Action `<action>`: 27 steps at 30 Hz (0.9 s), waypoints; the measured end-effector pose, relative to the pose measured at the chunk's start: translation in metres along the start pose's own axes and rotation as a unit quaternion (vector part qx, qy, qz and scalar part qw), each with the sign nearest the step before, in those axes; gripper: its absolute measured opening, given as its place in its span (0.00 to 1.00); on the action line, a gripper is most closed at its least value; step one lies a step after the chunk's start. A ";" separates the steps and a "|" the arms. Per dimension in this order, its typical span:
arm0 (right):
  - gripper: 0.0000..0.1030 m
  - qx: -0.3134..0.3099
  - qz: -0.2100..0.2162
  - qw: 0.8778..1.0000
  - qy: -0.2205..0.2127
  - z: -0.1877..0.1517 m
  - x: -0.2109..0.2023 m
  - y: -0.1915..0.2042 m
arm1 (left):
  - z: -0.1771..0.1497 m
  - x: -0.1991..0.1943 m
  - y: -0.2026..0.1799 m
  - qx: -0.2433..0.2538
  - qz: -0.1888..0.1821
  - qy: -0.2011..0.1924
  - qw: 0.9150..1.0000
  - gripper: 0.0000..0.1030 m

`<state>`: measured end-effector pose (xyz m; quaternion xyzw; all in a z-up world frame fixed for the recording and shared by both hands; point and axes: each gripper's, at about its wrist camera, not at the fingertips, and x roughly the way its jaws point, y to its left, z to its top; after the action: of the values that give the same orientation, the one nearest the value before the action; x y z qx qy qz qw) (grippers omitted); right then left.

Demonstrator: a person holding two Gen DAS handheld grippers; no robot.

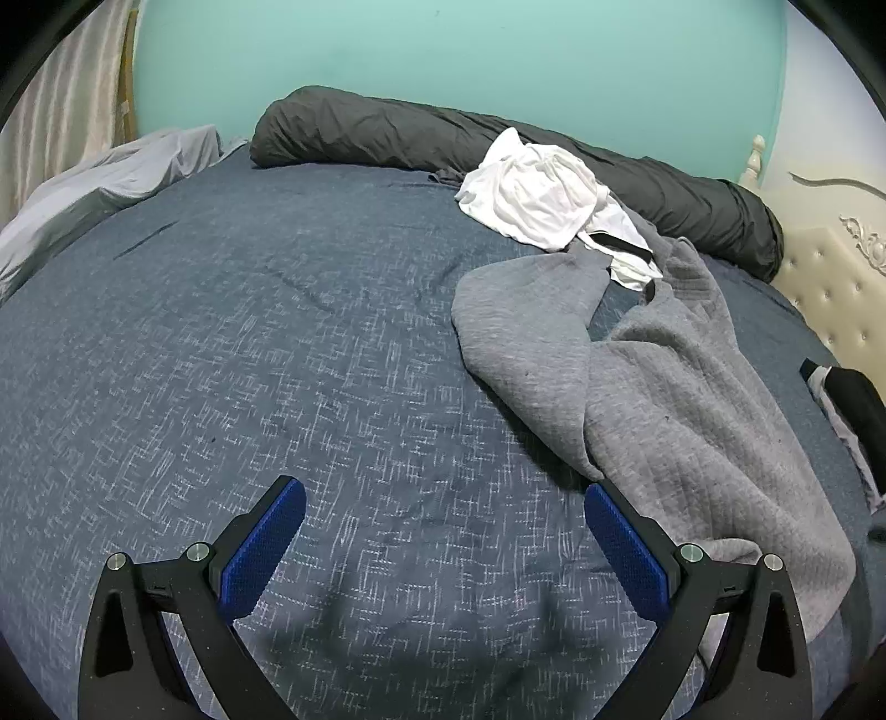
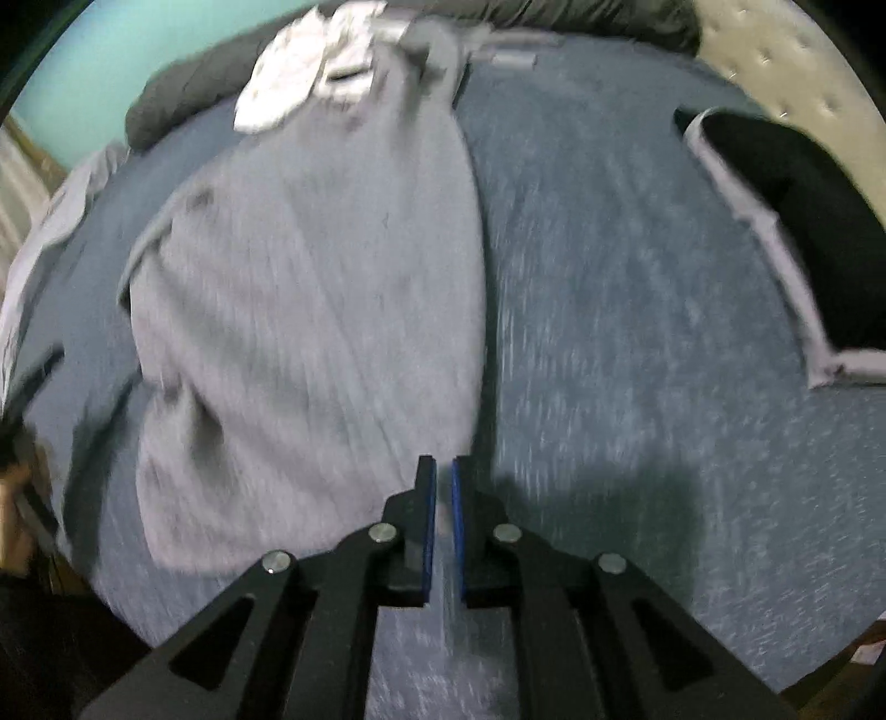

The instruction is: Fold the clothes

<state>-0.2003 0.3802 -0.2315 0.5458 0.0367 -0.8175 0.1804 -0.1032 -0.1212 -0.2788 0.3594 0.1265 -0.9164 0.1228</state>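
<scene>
The left wrist camera is looking low across the bed (image 1: pixel 221 343) toward the teal wall (image 1: pixel 443 55), with the rolled dark duvet (image 1: pixel 387 133) lying far off and the grey sweater (image 1: pixel 692 376) sitting at its right side. The right wrist camera is looking down along its fingers from just above the bed, facing the padded headboard (image 2: pixel 775 50), and its picture is blurring. Both views are sharing the grey sweater, the white garment (image 1: pixel 531 194) beyond it, the duvet and the black garment (image 2: pixel 803 221) at the right edge.
</scene>
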 end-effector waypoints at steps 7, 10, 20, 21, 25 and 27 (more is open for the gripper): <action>0.33 -0.018 0.043 0.998 -0.041 0.054 0.006 0.030 | 0.005 0.006 -0.005 -0.002 -0.005 0.002 1.000 1.00; 0.35 -0.013 0.059 0.998 -0.036 0.063 0.023 0.043 | 0.008 0.010 -0.006 -0.004 -0.006 0.003 1.000 1.00; 0.43 0.017 0.106 0.993 -0.054 0.081 0.072 0.087 | 0.022 0.031 -0.005 -0.022 -0.004 0.016 1.000 1.00; 0.43 0.020 0.114 0.992 -0.057 0.078 0.073 0.091 | 0.024 0.033 -0.005 -0.024 -0.004 0.018 1.000 1.00; 0.49 0.026 0.142 0.987 -0.073 0.072 0.077 0.106 | 0.028 0.040 -0.014 -0.012 -0.009 0.016 1.000 1.00; 0.53 0.022 0.143 0.985 -0.090 0.067 0.074 0.110 | 0.029 0.046 -0.021 0.000 -0.001 0.013 1.000 1.00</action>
<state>-0.2479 0.2417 -0.2563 0.4738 -0.0756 -0.8295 0.2858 -0.1606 -0.1165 -0.2868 0.3714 0.1287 -0.9116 0.1203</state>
